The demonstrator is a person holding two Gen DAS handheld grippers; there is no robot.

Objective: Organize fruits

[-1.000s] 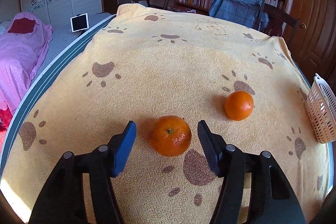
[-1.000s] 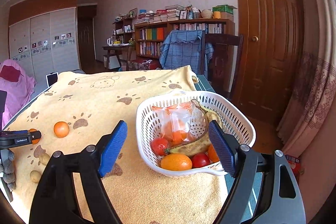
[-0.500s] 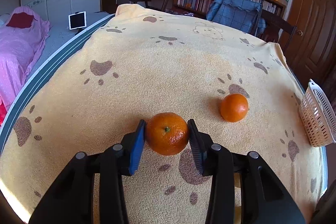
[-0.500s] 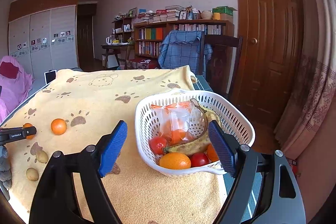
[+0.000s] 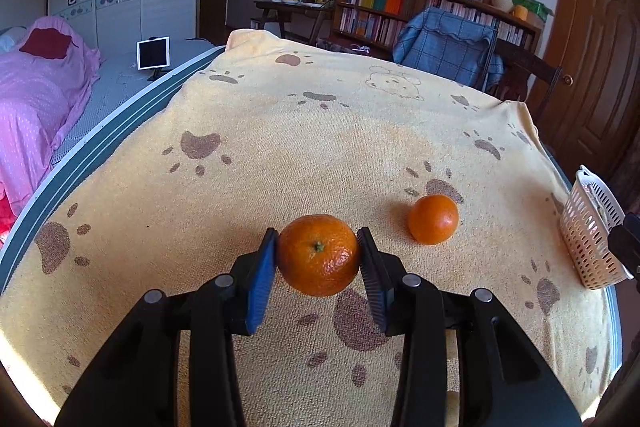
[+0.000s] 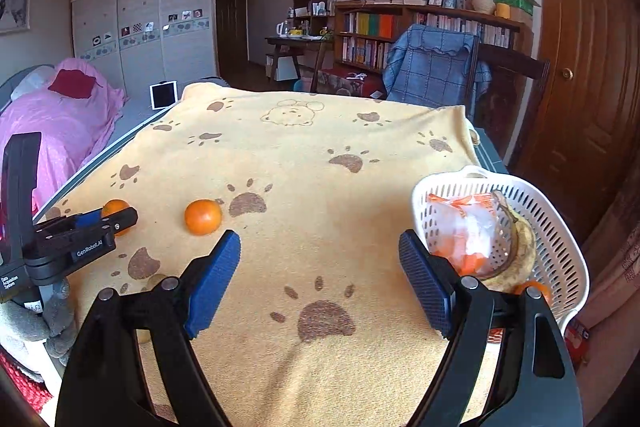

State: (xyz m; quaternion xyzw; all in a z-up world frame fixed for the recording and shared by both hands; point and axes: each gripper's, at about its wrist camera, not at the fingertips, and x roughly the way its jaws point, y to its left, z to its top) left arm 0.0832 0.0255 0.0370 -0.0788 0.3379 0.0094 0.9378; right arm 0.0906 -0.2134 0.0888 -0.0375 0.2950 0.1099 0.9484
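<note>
The left gripper (image 5: pixel 318 261) clamps its blue pads on a round stem-marked orange mandarin (image 5: pixel 318 255) over the yellow paw-print blanket (image 5: pixel 320 131); a second smooth orange mandarin (image 5: pixel 433 219) lies nearby. The right gripper (image 6: pixel 320 277) gapes wide, empty, beside the white slotted plastic basket (image 6: pixel 560 235)

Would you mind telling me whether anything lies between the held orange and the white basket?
Only the second orange lies on the blanket roughly between the held orange and the white basket.
</note>
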